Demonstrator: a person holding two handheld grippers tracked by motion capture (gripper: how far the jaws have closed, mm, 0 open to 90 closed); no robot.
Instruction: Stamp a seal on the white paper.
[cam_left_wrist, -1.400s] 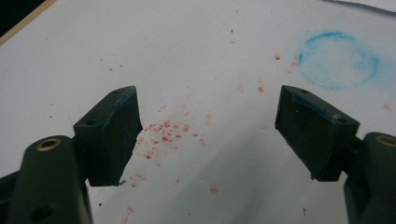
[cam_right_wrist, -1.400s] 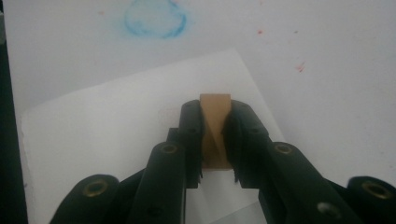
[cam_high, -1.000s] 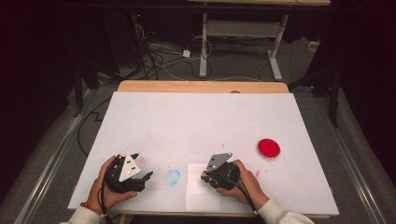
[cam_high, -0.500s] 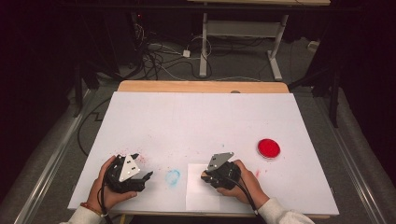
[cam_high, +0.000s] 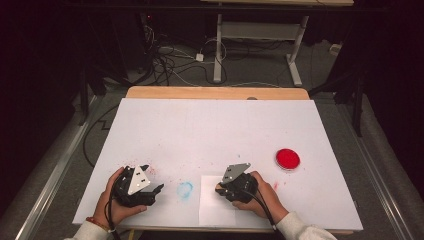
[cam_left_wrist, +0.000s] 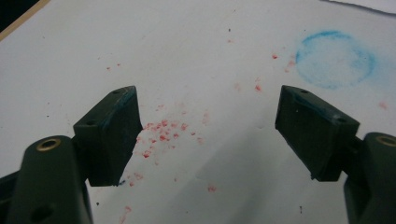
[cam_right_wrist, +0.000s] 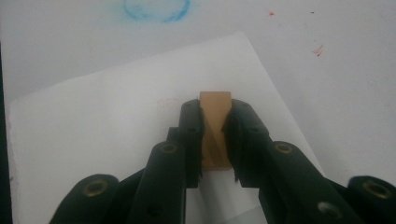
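Observation:
My right gripper (cam_right_wrist: 215, 112) is shut on a small tan wooden block (cam_right_wrist: 215, 105), held just over a white sheet of paper (cam_right_wrist: 93, 126). In the high view the right gripper (cam_high: 220, 189) sits at the sheet's (cam_high: 216, 210) right edge near the table's front. My left gripper (cam_left_wrist: 208, 100) stands open with nothing between its jaws, over red specks (cam_left_wrist: 161, 133) on the white table top. In the high view the left gripper (cam_high: 157, 190) lies at the front left, pointing toward a blue smudged ring (cam_high: 185, 190). That ring shows in the left gripper view (cam_left_wrist: 335, 59) and the right gripper view (cam_right_wrist: 156, 8).
A red round disc (cam_high: 287, 158) lies on the table's right side, apart from both grippers. The white table top (cam_high: 215, 130) stretches back to a wooden strip (cam_high: 215, 93). Cables and a desk frame (cam_high: 255, 35) stand on the floor beyond.

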